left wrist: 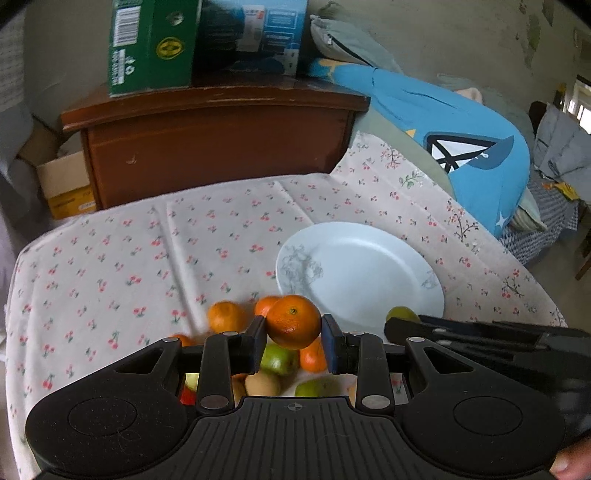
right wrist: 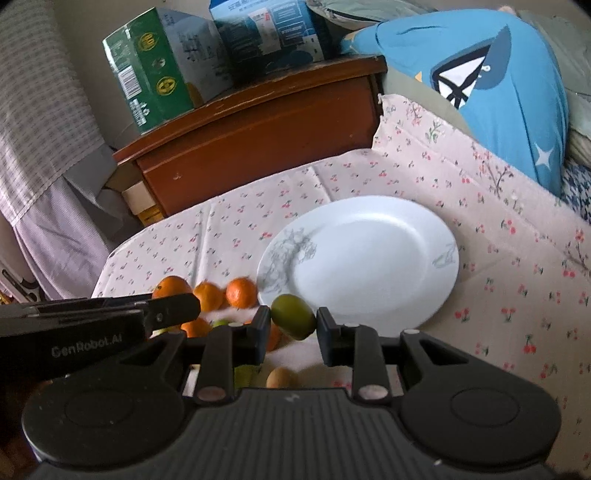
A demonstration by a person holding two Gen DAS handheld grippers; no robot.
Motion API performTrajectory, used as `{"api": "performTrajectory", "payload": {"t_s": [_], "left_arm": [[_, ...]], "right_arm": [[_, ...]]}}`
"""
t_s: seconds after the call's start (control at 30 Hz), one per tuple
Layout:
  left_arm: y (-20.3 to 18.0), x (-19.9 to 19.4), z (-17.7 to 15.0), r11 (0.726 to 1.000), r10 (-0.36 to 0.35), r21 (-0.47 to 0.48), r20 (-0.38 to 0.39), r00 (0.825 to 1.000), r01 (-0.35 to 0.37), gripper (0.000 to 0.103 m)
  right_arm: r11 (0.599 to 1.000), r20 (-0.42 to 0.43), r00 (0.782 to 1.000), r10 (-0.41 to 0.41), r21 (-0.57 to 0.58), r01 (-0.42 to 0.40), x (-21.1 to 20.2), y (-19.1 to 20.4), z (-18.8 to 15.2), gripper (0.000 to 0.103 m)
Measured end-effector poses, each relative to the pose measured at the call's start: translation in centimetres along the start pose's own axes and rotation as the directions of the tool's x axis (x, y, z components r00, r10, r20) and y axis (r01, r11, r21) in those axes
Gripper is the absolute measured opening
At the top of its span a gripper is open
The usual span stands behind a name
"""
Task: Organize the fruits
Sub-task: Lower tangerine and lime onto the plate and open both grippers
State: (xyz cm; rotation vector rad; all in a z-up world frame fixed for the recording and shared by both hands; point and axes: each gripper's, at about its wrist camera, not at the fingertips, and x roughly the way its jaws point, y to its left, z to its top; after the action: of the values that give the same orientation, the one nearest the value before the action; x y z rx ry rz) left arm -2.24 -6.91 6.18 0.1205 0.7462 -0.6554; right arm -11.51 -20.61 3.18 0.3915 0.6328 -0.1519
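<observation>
My left gripper [left wrist: 293, 328] is shut on an orange [left wrist: 293, 325] and holds it above a pile of fruit, near the front left rim of the white plate [left wrist: 362, 269]. My right gripper [right wrist: 291, 325] is shut on a green fruit [right wrist: 295, 319] just at the front edge of the plate [right wrist: 369, 254]. Loose oranges [left wrist: 226, 315] [right wrist: 241, 292], a green apple [left wrist: 279, 360] and a brownish fruit [left wrist: 262, 384] lie on the cherry-print cloth below. The right gripper shows in the left wrist view [left wrist: 402, 325]; the left gripper shows in the right wrist view [right wrist: 173, 310].
A brown wooden cabinet [left wrist: 218, 147] stands behind the table with a green carton [left wrist: 151, 44] and a blue box [left wrist: 255, 33] on top. A blue cushion [left wrist: 461, 136] lies at the right. The cloth [left wrist: 110, 266] is bare on the left.
</observation>
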Motion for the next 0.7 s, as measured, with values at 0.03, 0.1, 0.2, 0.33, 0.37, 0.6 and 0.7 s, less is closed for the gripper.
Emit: {"api": "performTrajectory", "payload": {"t_s": [0.03,0.1,0.2,0.33,0.37,0.6,0.7], "left_arm": [[-0.1,0.2,0.2,1.0,0.002,0.004,0.0,1.0,-0.002,0.029],[-0.2,0.8,0.7,1.0,0.002,0.001,-0.005,1.0,-0.002,0.029],[-0.3,1.6,1.2,1.0,-0.009,-0.01,-0.012,1.0,0.008,0.029],[-1.0,3.1,1.7,1.0,-0.007,-0.004,-0.025,1.0,0.007,0.029],[-1.1,3.5,1.7,1.0,-0.007,-0.006,-0.031,0.999,0.007,0.029],[-1.8,5.7,1.7,1.0,-0.007,-0.004,-0.063,0.998,0.007,0.029],[-2.4,6.4,1.8,1.0,-0.004,0.014,-0.067,0.998,0.005,0.029]], "right_arm": [[1.0,0.002,1.0,-0.003,0.006,0.003,0.1,-0.3,0.3,0.027],[1.0,0.002,1.0,-0.005,0.028,0.005,0.4,-0.8,1.0,0.027],[0.998,0.002,1.0,-0.019,0.054,0.019,0.9,-1.6,1.6,0.027],[0.996,-0.003,0.999,-0.044,0.072,0.044,1.7,-2.1,2.0,0.027],[0.996,-0.005,0.999,-0.048,0.077,0.048,1.9,-2.3,2.0,0.027],[0.988,-0.034,0.995,-0.096,0.121,0.1,3.0,-3.5,2.3,0.027],[0.981,-0.048,0.991,-0.125,0.142,0.131,3.5,-4.0,2.3,0.027]]}}
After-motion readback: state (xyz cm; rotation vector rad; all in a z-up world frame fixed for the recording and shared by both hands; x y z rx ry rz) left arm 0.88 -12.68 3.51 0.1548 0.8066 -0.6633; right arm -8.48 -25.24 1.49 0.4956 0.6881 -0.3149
